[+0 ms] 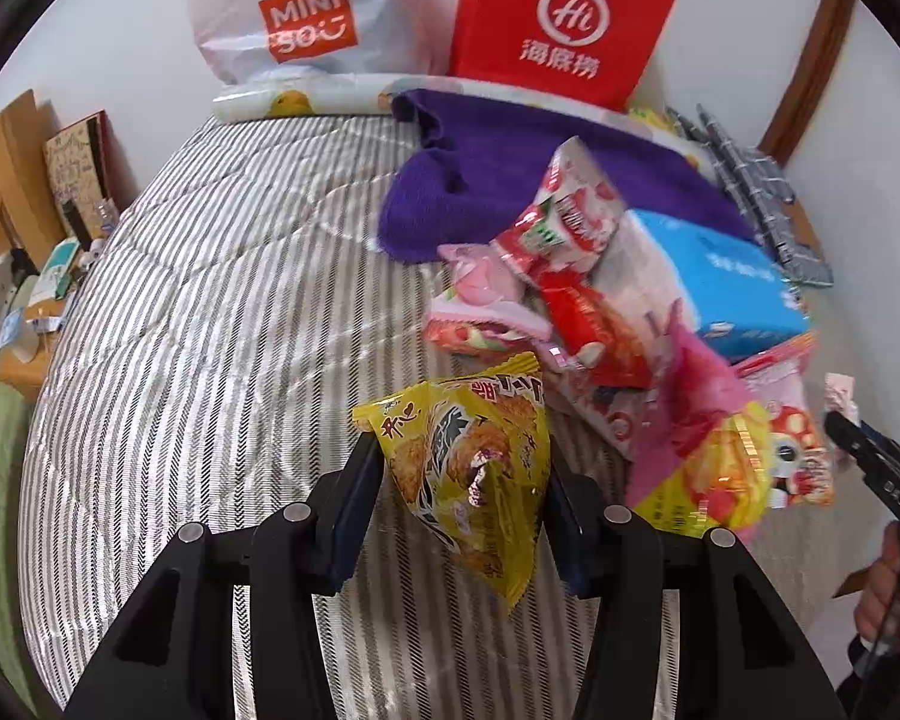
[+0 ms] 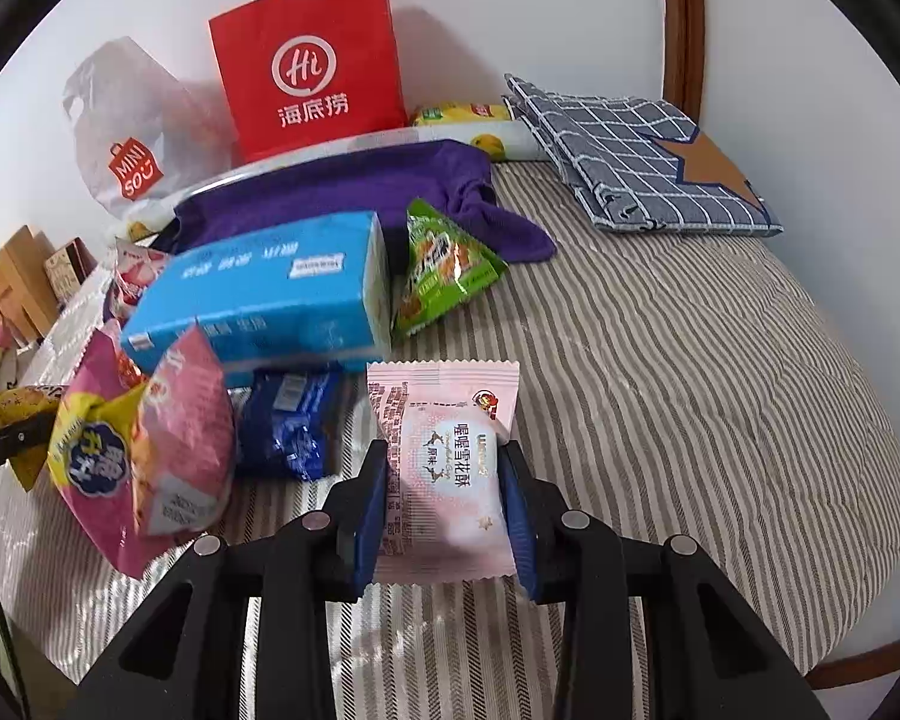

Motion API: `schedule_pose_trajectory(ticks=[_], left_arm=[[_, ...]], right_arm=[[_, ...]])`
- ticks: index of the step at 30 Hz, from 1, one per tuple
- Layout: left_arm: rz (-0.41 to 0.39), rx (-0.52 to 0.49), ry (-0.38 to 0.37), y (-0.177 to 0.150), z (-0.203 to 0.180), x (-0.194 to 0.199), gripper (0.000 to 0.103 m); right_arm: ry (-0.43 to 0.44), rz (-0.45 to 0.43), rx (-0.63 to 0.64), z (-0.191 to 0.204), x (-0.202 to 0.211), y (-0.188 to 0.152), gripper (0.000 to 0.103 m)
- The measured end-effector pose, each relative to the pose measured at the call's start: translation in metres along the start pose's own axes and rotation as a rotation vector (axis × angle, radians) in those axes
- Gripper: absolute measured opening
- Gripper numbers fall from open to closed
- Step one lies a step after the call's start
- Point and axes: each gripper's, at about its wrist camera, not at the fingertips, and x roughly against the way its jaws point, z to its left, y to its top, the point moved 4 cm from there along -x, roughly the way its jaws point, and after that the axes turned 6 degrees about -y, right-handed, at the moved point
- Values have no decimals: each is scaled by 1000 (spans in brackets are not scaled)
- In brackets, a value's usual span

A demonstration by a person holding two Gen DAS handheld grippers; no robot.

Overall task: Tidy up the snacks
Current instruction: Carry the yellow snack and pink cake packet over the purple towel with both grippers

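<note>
Bedding came first: the grey-and-white striped quilted bed [image 2: 690, 360] carried everything. Against the wall stood a red paper carrier bag with a white "Hi" logo [image 2: 312, 66], and beside it a white plastic shopping bag with a red printed label [image 1: 306, 6]. A rumpled purple towel [image 1: 510, 168] lay in front of them, and a folded blue-and-white checked cloth [image 2: 636, 150] sat well apart toward the wooden headboard.

A blue-wrapped pack of tissues [image 2: 270, 294] lay in the loose heap of snacks. Against its end leaned a green triangular snack packet [image 2: 444, 270]; in front of it lay a dark blue foil packet [image 2: 288, 426] and a large pink-and-yellow crisp bag [image 2: 144, 456]. Red-and-white sweet packets [image 1: 570, 228] sprawled over the far side of the heap.

Smallest were the two held pieces. The left gripper [image 1: 462, 480] had its fingers clenched on a yellow crinkled snack packet [image 1: 480, 468], lifted off the quilt just beside the heap. The right gripper [image 2: 444, 504] had its fingers closed on a pale pink flat pastry sachet [image 2: 450, 468], apparently clear of the bed near the dark blue packet.

By my reading the sorting was barely begun: most snacks were unsorted in the heap, no tidy group showed, and the two held packets had yet to be placed.
</note>
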Motion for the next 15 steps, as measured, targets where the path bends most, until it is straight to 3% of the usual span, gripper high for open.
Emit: schedule_pose_trajectory(ticks=[10,15], left_arm=[[-56,-88,-22,14,-33,23,50],[-74,-115,-70,30,-52,26,49]], right_arm=[[12,-30,15,5,5,18,34],[37,-68,-2,4,10,39,34]])
